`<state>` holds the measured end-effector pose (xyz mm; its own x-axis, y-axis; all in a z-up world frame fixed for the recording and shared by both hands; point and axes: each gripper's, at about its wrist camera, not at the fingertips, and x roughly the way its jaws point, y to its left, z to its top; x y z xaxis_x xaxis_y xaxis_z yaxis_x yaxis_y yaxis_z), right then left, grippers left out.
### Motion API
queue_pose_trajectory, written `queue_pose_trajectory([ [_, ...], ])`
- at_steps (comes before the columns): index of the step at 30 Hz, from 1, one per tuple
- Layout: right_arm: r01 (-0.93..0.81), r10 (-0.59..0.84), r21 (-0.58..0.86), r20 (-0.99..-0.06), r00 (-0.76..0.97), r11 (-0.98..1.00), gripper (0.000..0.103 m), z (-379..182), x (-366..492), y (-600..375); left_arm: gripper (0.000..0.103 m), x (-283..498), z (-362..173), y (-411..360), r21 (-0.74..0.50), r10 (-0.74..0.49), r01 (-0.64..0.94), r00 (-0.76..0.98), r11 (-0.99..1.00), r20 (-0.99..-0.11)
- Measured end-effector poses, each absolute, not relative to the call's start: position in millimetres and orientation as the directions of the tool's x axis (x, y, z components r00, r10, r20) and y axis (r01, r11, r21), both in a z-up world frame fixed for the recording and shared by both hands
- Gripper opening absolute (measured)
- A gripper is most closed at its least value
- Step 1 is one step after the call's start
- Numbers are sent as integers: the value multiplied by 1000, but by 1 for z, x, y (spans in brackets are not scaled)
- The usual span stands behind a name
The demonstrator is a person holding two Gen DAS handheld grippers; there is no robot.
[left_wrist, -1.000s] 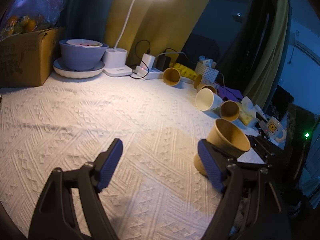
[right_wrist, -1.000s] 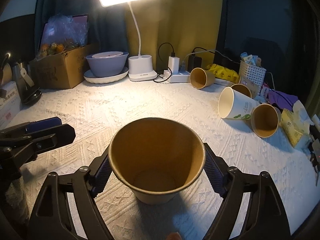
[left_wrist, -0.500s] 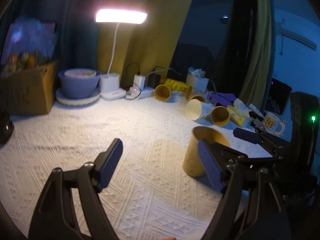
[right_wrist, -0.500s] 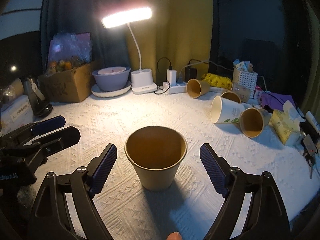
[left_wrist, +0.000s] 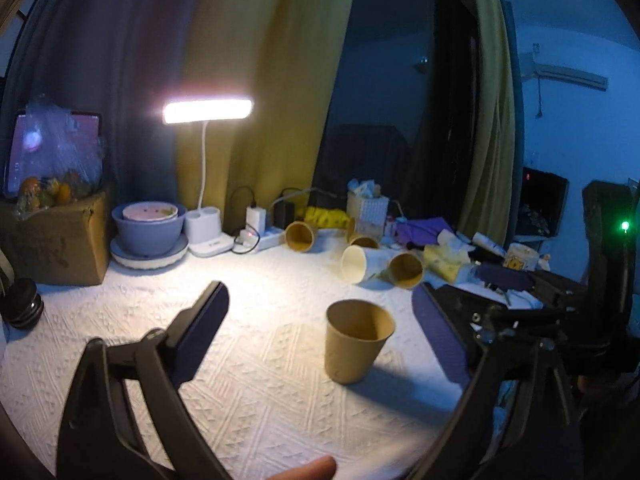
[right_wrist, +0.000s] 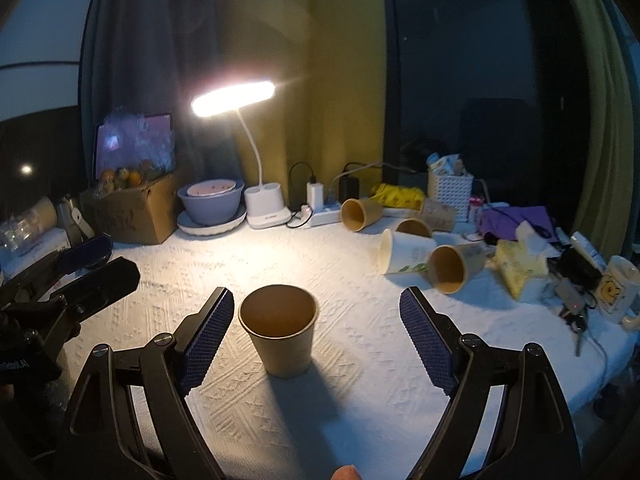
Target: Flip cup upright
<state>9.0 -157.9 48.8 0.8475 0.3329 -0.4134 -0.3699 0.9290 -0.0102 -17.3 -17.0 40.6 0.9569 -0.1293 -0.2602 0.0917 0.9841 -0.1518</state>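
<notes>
A tan paper cup stands upright, mouth up, on the white textured cloth; it also shows in the left wrist view. My right gripper is open and empty, drawn back, with the cup between its blue pads and nearer the left pad, not touching. My left gripper is open and empty, to the left of the cup. Its black fingers show at the left of the right wrist view.
Several paper cups lie on their sides at the back right: a tan one, a white one, another tan one. A lit desk lamp, stacked bowls, a cardboard box, clutter and a mug line the edges.
My right gripper opened, let go of the cup and pulled back and up; the cup now stands free. My left gripper also rose and drew back.
</notes>
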Motion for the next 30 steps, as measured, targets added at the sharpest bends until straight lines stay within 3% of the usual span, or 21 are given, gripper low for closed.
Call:
queue_pose_trajectory([
  [8,-342,309,-22,-380,872,939,87,65,-17,-178,96,-40,55,-43,-63,-110,99,973,993,-203],
  [30,-359,326,-30,-357,876,933,87,74,-29,-177,96,-55,60,-46,-79,-114,102,980,992,-165],
])
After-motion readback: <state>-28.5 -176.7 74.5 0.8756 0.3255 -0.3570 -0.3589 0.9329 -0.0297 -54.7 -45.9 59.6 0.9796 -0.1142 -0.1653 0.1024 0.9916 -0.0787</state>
